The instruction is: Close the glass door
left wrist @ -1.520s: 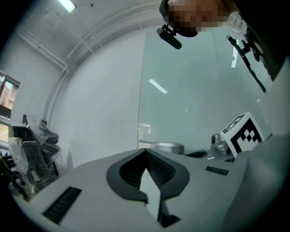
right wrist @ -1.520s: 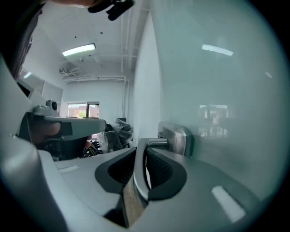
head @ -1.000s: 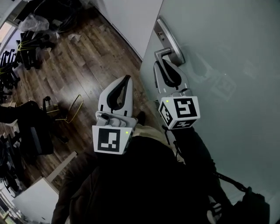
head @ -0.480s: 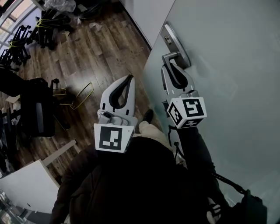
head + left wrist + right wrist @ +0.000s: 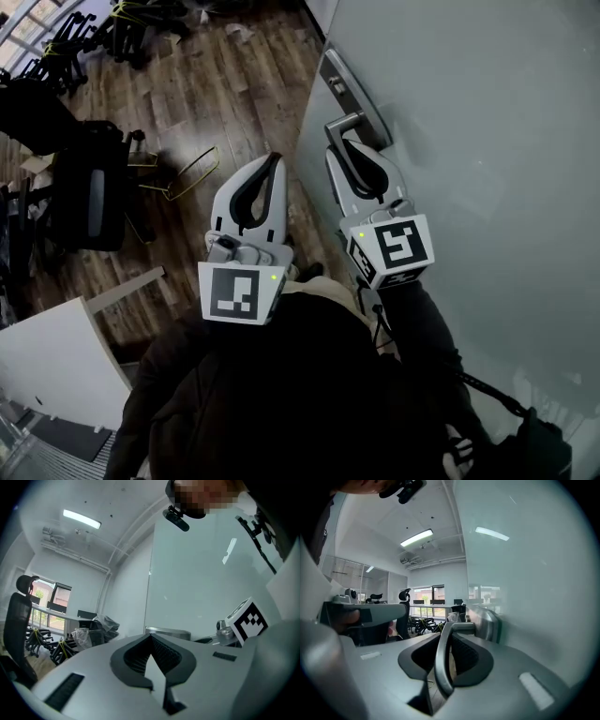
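Note:
The frosted glass door (image 5: 487,141) fills the right of the head view, its edge running down past a metal lever handle (image 5: 345,122) on a long plate (image 5: 352,89). My right gripper (image 5: 342,148) points at that lever and is shut on it. In the right gripper view the curved handle (image 5: 443,667) runs down between the two jaws, with the door (image 5: 534,573) close on the right. My left gripper (image 5: 273,161) hangs free to the left of the door edge over the floor, shut with nothing in it. In its own view its tips (image 5: 151,637) meet.
A dark wooden floor (image 5: 216,84) lies left of the door. A black office chair (image 5: 89,192) and a wire frame (image 5: 187,173) stand on it. More chairs (image 5: 56,42) crowd the far left corner. A white table corner (image 5: 47,366) is at the lower left.
Both grippers have swung together across the room with the door, and the floor and chairs have shifted in view. The right gripper stays on the lever; the left stays shut.

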Available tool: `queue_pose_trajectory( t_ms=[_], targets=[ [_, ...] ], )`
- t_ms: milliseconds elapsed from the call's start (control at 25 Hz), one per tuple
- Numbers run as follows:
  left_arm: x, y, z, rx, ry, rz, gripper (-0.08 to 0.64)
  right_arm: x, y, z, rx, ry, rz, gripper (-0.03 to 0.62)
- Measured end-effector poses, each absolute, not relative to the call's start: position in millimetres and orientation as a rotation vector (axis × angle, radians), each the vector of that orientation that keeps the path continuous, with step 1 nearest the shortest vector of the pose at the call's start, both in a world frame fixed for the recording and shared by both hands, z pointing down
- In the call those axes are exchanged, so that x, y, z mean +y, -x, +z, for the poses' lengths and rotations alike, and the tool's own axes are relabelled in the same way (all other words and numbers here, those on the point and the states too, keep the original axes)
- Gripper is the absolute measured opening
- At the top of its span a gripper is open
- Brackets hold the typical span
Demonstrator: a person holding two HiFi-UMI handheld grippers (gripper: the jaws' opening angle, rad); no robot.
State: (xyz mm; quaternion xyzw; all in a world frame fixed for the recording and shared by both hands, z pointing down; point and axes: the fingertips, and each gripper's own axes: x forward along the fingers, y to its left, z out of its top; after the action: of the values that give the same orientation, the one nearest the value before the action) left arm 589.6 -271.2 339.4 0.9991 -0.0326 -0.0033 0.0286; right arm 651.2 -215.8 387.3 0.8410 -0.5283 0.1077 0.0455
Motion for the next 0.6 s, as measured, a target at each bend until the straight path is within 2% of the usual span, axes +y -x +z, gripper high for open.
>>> queue_pose_trajectory(
  t_ms=[240, 600],
  targets=[
    [-273, -535, 335, -0.248, -3.067, -0.033, -0.003, -242, -595, 389, -1.709, -2.485, 0.35, 0.067],
    [-293, -395, 315, -0.515, -3.031, -0.019, -0.003, -283, -488, 372, -1.838, -2.365, 0.32, 0.067]
  ],
)
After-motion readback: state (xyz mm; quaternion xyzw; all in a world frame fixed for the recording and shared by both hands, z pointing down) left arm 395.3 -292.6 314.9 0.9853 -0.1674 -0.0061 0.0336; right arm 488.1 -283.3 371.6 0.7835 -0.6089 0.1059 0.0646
